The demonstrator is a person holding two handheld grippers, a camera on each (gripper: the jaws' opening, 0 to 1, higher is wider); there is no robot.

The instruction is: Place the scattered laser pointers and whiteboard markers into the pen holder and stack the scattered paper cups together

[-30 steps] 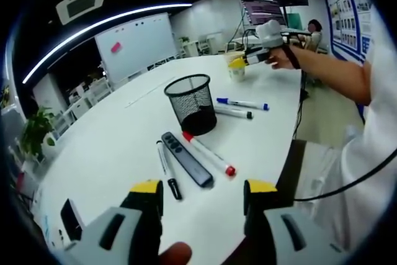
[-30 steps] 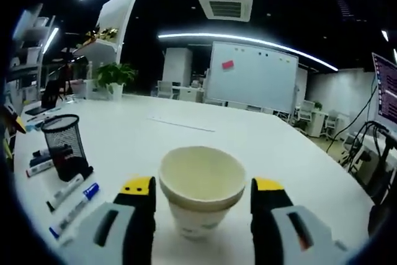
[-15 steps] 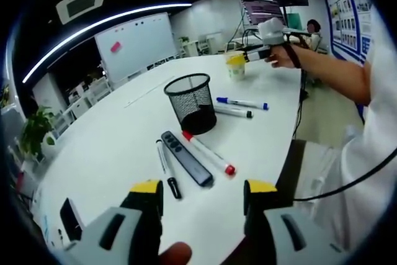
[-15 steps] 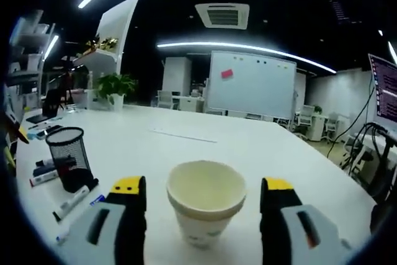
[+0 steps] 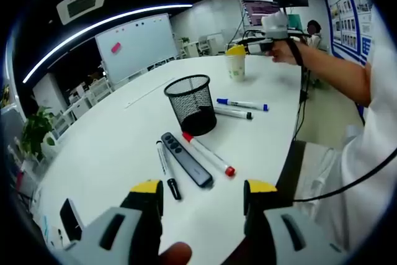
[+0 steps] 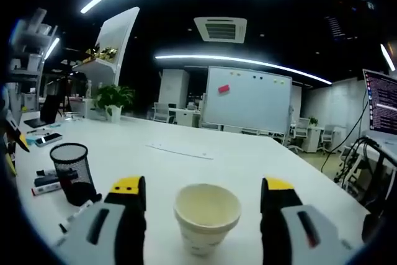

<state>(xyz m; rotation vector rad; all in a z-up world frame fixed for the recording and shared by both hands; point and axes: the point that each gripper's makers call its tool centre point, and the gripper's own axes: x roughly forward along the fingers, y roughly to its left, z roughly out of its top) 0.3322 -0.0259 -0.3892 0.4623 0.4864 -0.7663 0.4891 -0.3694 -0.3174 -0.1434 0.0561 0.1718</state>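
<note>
Right gripper view: claw apart above paper cup; left claw apart over markers.

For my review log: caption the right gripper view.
Open hand-held gripper facing a paper cup on the white table.

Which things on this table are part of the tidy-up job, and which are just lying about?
Job:
- mesh pen holder
- red-capped marker
- blue-capped marker
- dark-capped marker
- black pen-shaped pointer
- flat dark remote-like pointer
- paper cup

Lying about:
- phone-like device
- potted plant
- whiteboard
</note>
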